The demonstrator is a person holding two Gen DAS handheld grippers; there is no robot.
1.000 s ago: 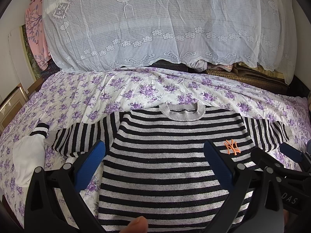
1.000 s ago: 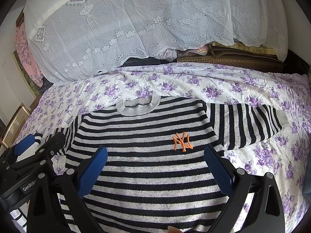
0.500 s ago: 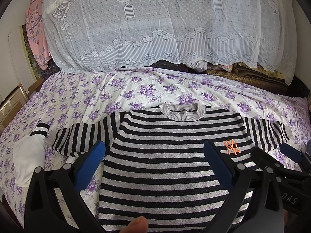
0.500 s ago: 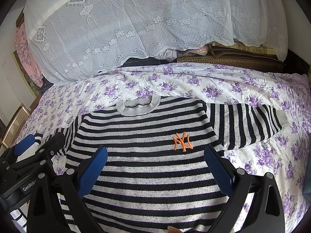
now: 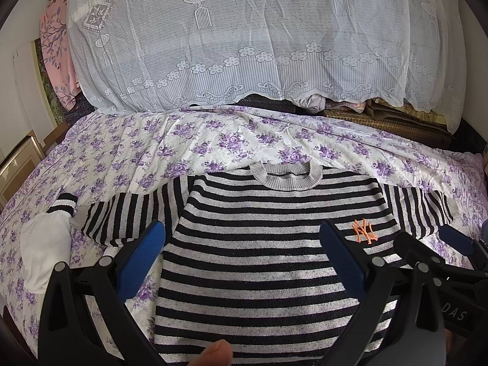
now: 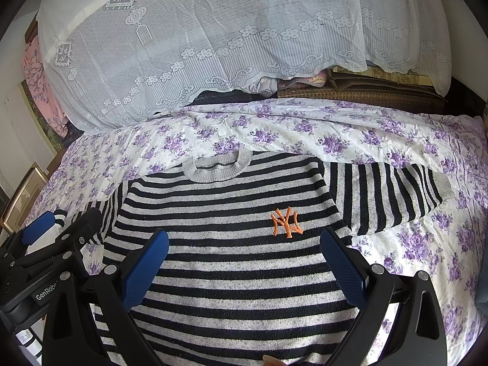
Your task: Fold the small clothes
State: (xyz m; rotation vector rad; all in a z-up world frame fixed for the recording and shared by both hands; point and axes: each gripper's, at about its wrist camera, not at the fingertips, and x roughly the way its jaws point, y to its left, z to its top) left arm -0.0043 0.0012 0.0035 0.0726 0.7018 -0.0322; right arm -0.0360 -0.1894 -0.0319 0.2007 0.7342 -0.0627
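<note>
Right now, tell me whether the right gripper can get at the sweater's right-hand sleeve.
Probably yes: the right gripper is open, and the sleeve lies flat on the bedsheet with nothing over it.

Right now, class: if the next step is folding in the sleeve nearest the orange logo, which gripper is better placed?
The right gripper. Its jaws are open, and that sleeve of the striped sweater lies just off its right side; the left gripper sits farther away.

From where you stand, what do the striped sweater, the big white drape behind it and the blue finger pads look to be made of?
Striped sweater: soft knit, probably cotton or wool blend, with ribbed grey collar and fuzzy matte surface.
White drape: thin lace or net, likely synthetic; it is see-through with woven flower borders.
Blue finger pads: apparently rubber or textured plastic, matte with fine dimpling, on black frames that look like hard plastic.
</note>
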